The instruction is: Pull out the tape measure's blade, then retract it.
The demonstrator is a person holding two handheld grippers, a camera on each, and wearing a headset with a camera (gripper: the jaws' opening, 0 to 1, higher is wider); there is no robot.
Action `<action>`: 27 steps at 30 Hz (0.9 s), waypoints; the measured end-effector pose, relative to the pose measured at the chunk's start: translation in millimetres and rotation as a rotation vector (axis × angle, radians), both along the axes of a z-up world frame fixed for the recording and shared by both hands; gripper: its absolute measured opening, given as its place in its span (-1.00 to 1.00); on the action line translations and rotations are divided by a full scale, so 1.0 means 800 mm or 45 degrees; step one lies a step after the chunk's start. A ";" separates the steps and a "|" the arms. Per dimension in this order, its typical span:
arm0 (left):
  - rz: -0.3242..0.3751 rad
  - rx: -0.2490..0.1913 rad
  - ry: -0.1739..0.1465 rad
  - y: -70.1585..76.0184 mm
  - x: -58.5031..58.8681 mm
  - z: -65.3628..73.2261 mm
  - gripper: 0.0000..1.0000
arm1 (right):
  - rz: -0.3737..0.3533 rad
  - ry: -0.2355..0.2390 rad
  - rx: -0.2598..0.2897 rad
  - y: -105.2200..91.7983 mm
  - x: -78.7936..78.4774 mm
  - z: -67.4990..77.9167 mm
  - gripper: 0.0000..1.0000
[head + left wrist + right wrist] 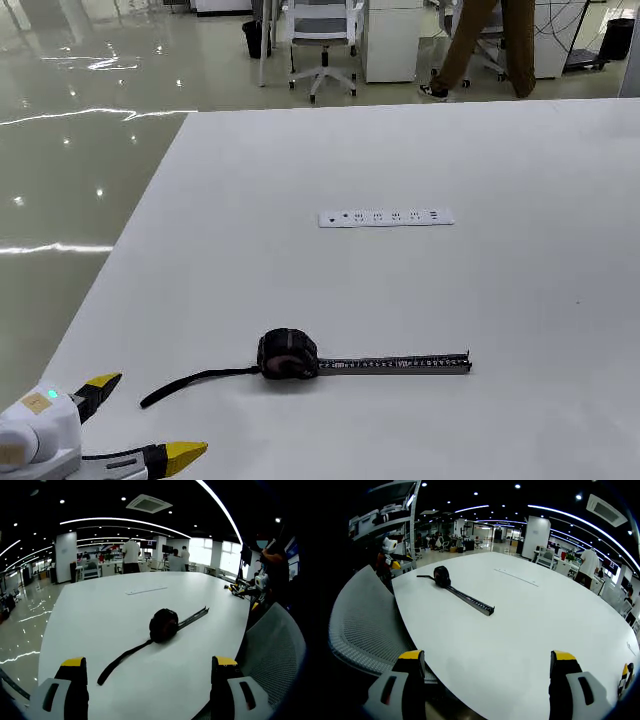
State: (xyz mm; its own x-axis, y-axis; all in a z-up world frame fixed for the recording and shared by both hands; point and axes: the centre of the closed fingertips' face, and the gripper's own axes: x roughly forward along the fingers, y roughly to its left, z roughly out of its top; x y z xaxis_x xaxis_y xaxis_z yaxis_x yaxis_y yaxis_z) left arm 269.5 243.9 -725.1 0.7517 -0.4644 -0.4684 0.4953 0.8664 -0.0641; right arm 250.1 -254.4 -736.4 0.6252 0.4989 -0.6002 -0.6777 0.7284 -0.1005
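Blade: I see fine graduations on the tape measure's blade (395,364), too small to read.
Power strip: I make out dark marks on the power strip (386,217), none legible.
Readable text: I find none.

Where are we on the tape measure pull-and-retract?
Pull-out looks done: the blade lies extended from the tape measure on the table. Nothing is in hand: the left tongs and right tongs are open, apart from it. Retraction is left.
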 end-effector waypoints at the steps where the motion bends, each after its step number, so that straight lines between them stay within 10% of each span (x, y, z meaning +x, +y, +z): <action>1: 0.000 0.000 0.000 0.000 0.000 0.000 1.00 | 0.002 -0.001 -0.001 0.001 0.000 0.001 1.00; 10: 0.027 -0.011 0.007 -0.030 0.035 0.003 1.00 | 0.100 -0.008 -0.061 0.018 0.026 0.004 1.00; 17: 0.148 -0.128 0.024 -0.079 0.084 0.003 1.00 | 0.278 0.019 -0.205 0.047 0.062 -0.005 0.98; 23: 0.130 -0.079 0.034 -0.151 0.112 -0.017 0.97 | 0.420 0.057 -0.278 0.082 0.111 -0.031 0.91; 27: 0.188 0.045 0.021 -0.161 0.124 -0.035 1.00 | 0.509 0.077 -0.300 0.103 0.135 -0.045 0.75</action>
State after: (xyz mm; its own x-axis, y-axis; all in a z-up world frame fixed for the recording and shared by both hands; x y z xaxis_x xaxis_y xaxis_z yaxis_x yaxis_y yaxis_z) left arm 368.6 114.8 -753.2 0.8027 -0.3321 -0.4954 0.3610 0.9317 -0.0395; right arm 358.2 -171.7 -772.6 0.3723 0.5394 -0.7553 -0.9102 0.3711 -0.1836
